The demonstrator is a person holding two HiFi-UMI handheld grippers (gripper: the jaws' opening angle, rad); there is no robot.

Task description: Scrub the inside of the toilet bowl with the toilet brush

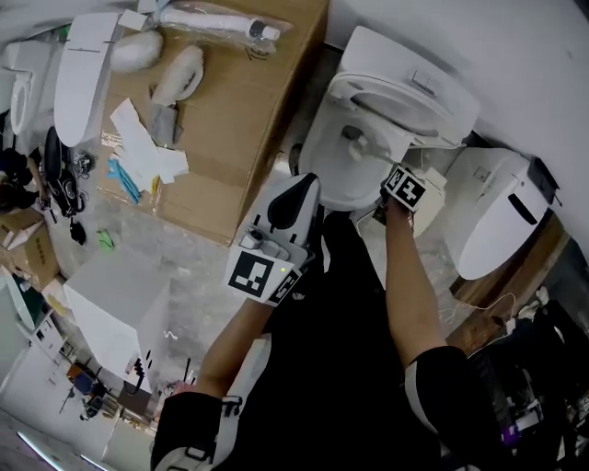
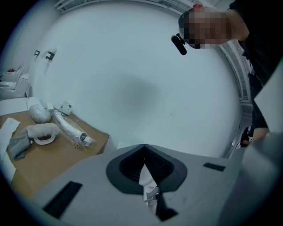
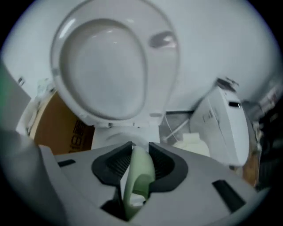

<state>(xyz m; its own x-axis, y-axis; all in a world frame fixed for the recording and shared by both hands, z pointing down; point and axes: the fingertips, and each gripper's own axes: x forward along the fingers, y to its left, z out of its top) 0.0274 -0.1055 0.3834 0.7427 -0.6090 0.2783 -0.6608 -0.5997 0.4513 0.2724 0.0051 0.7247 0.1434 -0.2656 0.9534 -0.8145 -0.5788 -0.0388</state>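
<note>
I've the R tool [image 3: 140,148] clenched on the toilet brush [image 3: 138,176], its long axis aimed fwd-down, I reckon, into the toilet bowl [image 1: 336,190] just ahead; L tool [image 2: 144,152], closed empty, sits farther off.

The mottled grey floor [image 1: 189,246] carries a brown cardboard box [image 1: 244,129], the open toilet [image 1: 368,147] just beside it and a second white toilet [image 1: 497,221] further right, while on the box lie a plastic-wrapped tube [image 1: 216,20], a grey cloth [image 1: 164,124] and white papers [image 1: 143,147].
</note>
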